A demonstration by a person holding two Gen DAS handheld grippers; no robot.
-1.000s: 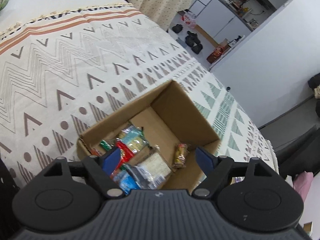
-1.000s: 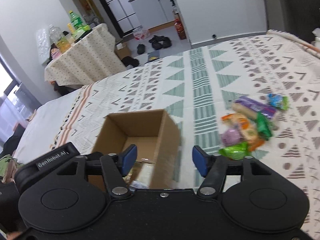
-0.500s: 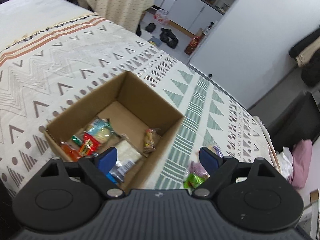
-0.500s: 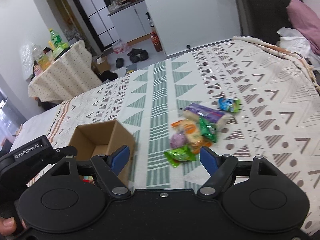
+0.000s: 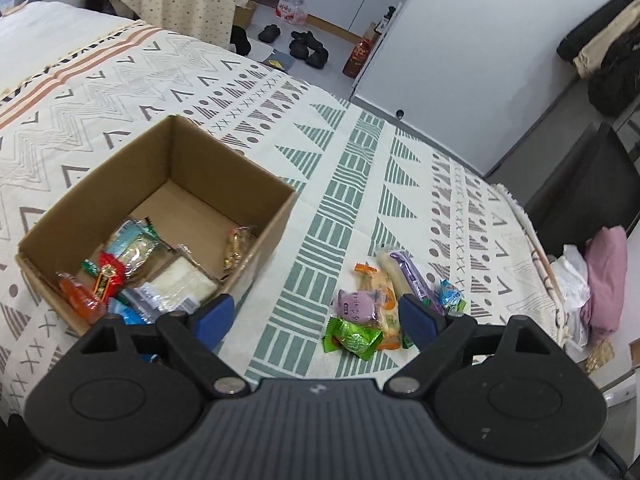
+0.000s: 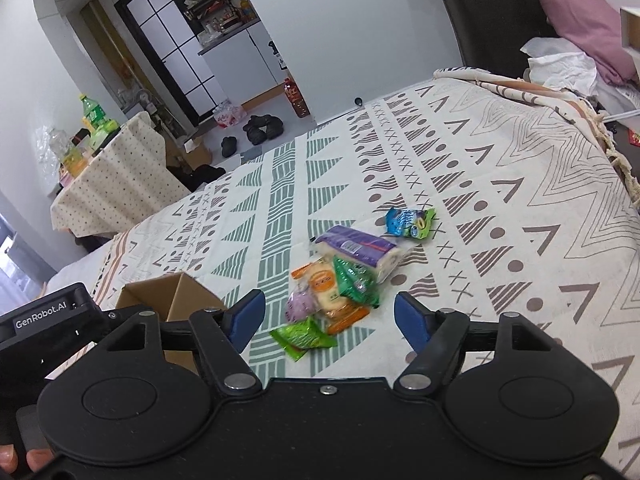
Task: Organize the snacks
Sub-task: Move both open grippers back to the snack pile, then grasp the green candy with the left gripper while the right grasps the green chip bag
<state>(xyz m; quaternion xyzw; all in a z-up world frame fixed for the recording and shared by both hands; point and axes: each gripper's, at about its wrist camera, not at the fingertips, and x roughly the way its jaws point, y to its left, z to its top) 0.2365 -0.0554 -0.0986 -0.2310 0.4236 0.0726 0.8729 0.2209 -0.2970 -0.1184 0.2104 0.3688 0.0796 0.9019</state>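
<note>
Cardboard box [image 5: 160, 216] now off left; both grippers [image 5: 316, 318] [image 6: 326, 318] wide open, empty, swung toward loose snack pile [image 6: 340, 280].

Open bedspread [image 5: 320, 216] between box [image 5: 256, 248] and snacks [image 5: 372, 300].

Bed cover [image 6: 500, 184]: cream, with grey chevrons, dots and crosses, green striped triangles. Cardboard box [image 5: 224, 172]: plain brown, left of the left tool [image 5: 316, 316]. Ahead of the blue-padded right tool [image 6: 328, 316]: green packet [image 6: 302, 336], purple-wrapped roll [image 6: 356, 246], blue-green packet [image 6: 410, 222].

Black shoes [image 6: 262, 128] lie on the floor beside a dotted tablecloth [image 6: 116, 184]; a pink pillow [image 6: 584, 12] rests behind.
</note>
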